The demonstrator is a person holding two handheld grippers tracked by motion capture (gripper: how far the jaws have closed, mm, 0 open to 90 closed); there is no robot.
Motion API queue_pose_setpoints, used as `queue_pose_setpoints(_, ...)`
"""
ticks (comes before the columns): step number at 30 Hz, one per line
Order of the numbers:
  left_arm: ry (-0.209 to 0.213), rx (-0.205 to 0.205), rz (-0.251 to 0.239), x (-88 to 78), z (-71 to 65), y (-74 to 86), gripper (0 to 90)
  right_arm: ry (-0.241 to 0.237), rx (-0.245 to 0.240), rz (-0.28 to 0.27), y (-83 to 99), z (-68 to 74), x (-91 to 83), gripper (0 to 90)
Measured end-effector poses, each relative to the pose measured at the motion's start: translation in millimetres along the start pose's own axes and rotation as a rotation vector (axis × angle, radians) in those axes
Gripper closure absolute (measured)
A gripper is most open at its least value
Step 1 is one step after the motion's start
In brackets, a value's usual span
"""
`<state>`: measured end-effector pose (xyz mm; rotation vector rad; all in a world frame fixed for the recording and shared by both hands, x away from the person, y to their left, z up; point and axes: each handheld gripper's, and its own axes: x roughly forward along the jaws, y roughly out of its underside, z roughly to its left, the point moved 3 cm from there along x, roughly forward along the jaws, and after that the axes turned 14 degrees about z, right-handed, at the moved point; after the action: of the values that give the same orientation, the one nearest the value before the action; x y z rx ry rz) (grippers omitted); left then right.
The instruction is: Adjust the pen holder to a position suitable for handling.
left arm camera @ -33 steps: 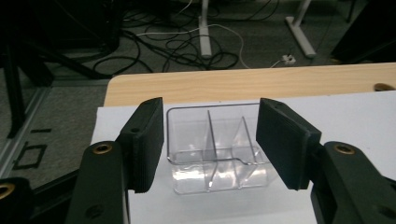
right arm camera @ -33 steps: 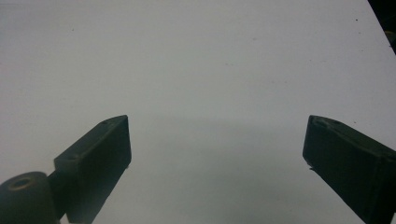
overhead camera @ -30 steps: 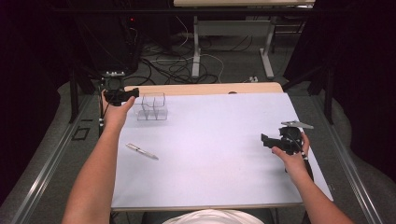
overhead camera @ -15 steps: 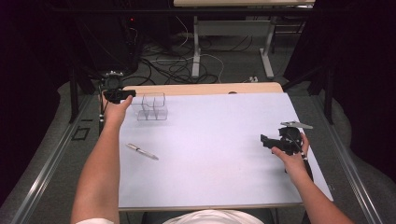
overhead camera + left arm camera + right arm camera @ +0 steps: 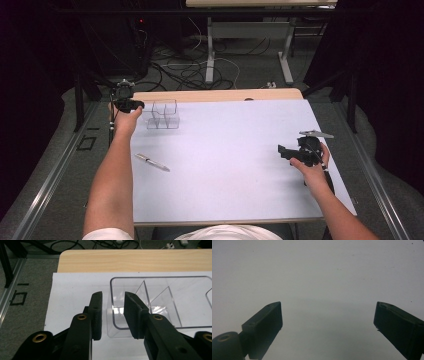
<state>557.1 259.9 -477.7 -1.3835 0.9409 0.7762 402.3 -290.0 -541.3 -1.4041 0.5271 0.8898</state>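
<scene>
The left gripper [image 5: 112, 315] sits at the far left corner of the white sheet [image 5: 235, 160] that covers the wooden table [image 5: 220, 95]. Its two black jaws straddle the near left wall of the clear plastic box with inner dividers [image 5: 160, 302], one jaw outside that wall and one inside. The jaws have just been closing; a narrow gap remains between them, and I cannot tell whether the pads touch the wall yet. In the high view, the clear plastic box [image 5: 162, 115] stands upright near the sheet's far left edge, just beside the left gripper [image 5: 131, 105]. A slim silver pen [image 5: 152, 162] lies on the sheet nearer the person, well apart from the box. The right gripper [image 5: 285, 152] is held at the right side of the sheet; its jaws stand wide apart with nothing between them, over bare white sheet [image 5: 324, 277]
</scene>
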Motion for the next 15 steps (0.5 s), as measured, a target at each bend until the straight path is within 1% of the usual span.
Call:
queue_pose_setpoints(1, 0.000, -0.010, -0.002, 1.9, -0.8, 0.2, 69.3, -0.001, -0.001, 0.000, 0.0, 0.3, 0.1, 8.0)
queue_pose_setpoints(2, -0.001, -0.004, 0.011, 2.1, -0.3, 0.5, 69.7, -0.003, 0.004, 0.001, 0.1, 1.0, 0.2, 8.0)
queue_pose_setpoints(3, -0.008, -0.002, 0.011, 3.1, -0.1, 0.6, 70.6, -0.003, 0.001, 0.001, 0.1, 1.0, 0.3, 8.1)
queue_pose_setpoints(5, -0.007, 0.004, 0.014, 4.5, 0.3, 0.5, 71.5, -0.003, 0.001, 0.005, 0.3, 1.3, 0.7, 8.1)
queue_pose_setpoints(6, -0.007, -0.009, 0.012, 6.0, -1.0, 0.2, 72.1, -0.003, 0.002, 0.007, 0.5, 1.6, 0.8, 8.1)
queue_pose_setpoints(8, -0.014, -0.004, 0.019, 7.2, -0.6, 0.2, 72.9, -0.007, 0.001, 0.009, 0.6, 1.7, 0.8, 8.1)
queue_pose_setpoints(14, -0.015, -0.002, 0.028, 9.6, 0.3, -0.3, 74.5, -0.009, -0.001, 0.011, 0.7, 1.2, 1.1, 8.5)
queue_pose_setpoints(15, -0.012, -0.011, 0.027, 10.5, -0.6, -0.5, 74.9, -0.011, -0.001, 0.012, 0.8, 1.3, 1.2, 8.5)
